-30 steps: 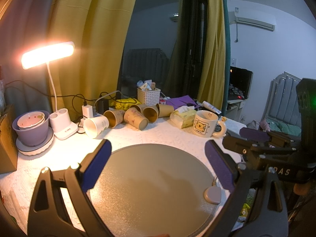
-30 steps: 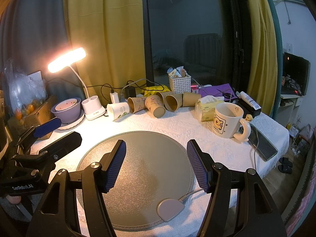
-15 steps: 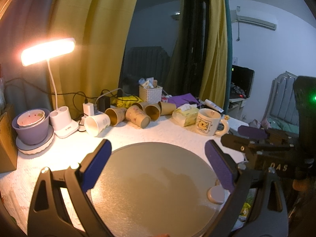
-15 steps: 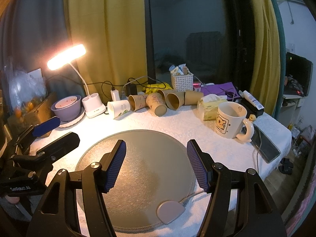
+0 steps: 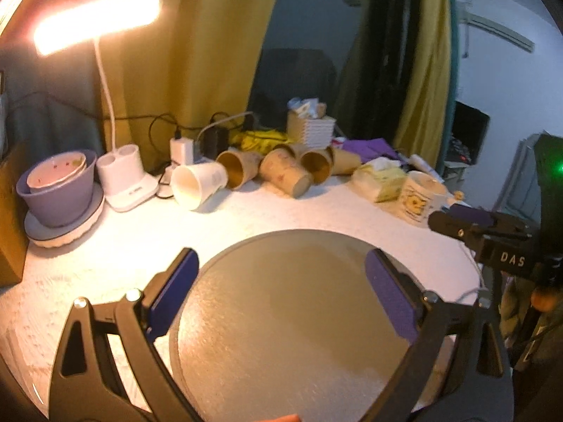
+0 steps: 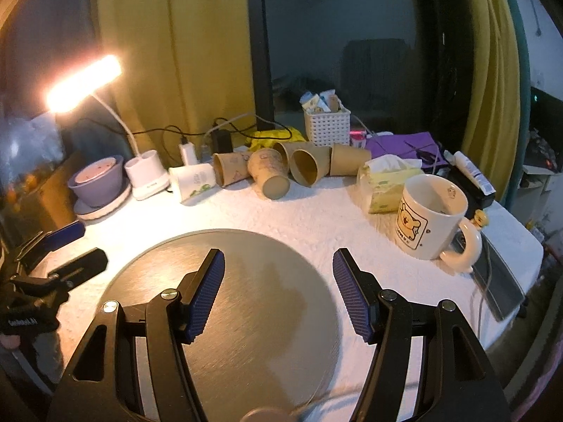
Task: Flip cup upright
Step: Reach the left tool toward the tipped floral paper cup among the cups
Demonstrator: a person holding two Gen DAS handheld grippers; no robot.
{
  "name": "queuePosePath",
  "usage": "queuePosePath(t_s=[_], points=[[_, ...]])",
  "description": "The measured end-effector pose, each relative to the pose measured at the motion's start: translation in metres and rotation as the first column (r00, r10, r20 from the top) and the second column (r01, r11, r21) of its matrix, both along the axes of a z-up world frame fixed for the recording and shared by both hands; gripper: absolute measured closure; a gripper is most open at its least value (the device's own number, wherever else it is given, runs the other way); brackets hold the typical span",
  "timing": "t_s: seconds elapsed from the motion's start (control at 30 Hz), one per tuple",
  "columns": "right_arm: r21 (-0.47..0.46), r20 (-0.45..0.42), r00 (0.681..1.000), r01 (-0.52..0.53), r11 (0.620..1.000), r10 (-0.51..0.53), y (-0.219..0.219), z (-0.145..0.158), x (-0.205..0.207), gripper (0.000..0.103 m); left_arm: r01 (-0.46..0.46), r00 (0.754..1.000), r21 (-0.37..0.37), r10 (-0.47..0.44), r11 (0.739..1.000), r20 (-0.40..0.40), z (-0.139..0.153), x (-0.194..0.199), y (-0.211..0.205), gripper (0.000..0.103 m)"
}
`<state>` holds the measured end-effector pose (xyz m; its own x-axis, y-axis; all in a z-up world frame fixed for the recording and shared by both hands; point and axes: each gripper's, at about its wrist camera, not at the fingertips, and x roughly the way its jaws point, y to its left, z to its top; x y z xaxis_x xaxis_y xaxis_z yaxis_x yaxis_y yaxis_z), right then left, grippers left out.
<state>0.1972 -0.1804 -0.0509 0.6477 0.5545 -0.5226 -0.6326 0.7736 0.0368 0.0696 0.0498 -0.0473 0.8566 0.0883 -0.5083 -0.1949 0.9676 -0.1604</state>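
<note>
Several paper cups lie on their sides in a row at the back of the table: a white one (image 5: 198, 184) (image 6: 193, 181) at the left and brown ones (image 5: 285, 172) (image 6: 269, 172) beside it. My left gripper (image 5: 279, 283) is open and empty over the round grey mat (image 5: 292, 323), well short of the cups. My right gripper (image 6: 278, 286) is open and empty over the same mat (image 6: 253, 316). The right gripper also shows at the right of the left wrist view (image 5: 457, 218), and the left gripper at the left of the right wrist view (image 6: 75, 242).
A lit desk lamp (image 6: 84, 84), a purple bowl on a plate (image 6: 96, 183), a white basket (image 6: 327, 123), a tissue pack (image 6: 387, 183), a bear mug (image 6: 431, 218) and a phone (image 6: 499, 281) stand around the mat. Cables run along the back.
Both grippers have moved forward toward the row of cups, which now look nearer and larger. The jaws of both stay open.
</note>
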Motion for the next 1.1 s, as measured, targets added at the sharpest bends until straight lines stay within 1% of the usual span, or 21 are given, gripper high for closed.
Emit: queuePosePath(t_s=[0.2, 0.37, 0.5, 0.67, 0.83, 0.97, 1.1], points=[[-0.016, -0.021, 1.0, -0.016, 1.0, 0.016, 0.015, -0.003, 0.047, 0.036, -0.04, 0.997, -0.011, 0.039, 0.999, -0.066, 0.001, 0.041, 0.016, 0.007], [-0.006, -0.048, 0.998, -0.039, 0.999, 0.039, 0.03, -0.001, 0.085, 0.036, -0.057, 0.991, -0.048, 0.051, 0.997, -0.125, -0.001, 0.083, 0.023, 0.007], [-0.005, -0.056, 0.996, -0.064, 0.998, 0.063, 0.043, 0.004, 0.113, 0.036, -0.065, 0.984, -0.074, 0.052, 0.995, -0.168, -0.003, 0.121, 0.026, 0.007], [-0.031, -0.068, 0.996, -0.064, 0.997, 0.062, 0.058, 0.005, 0.152, 0.036, -0.058, 0.978, -0.084, 0.04, 0.995, -0.206, -0.008, 0.167, 0.024, 0.007], [-0.064, -0.087, 0.995, -0.052, 0.997, 0.046, 0.063, 0.0, 0.187, 0.036, -0.067, 0.972, -0.117, 0.038, 0.991, -0.231, -0.018, 0.217, 0.027, 0.007], [-0.067, -0.096, 0.995, -0.045, 0.997, 0.039, 0.064, -0.003, 0.205, 0.036, -0.07, 0.967, -0.141, 0.032, 0.988, -0.251, -0.029, 0.251, 0.029, 0.007], [-0.064, -0.106, 0.994, -0.035, 0.997, 0.028, 0.065, -0.007, 0.22, 0.036, -0.087, 0.955, -0.173, 0.033, 0.981, -0.293, -0.044, 0.283, 0.036, 0.007]])
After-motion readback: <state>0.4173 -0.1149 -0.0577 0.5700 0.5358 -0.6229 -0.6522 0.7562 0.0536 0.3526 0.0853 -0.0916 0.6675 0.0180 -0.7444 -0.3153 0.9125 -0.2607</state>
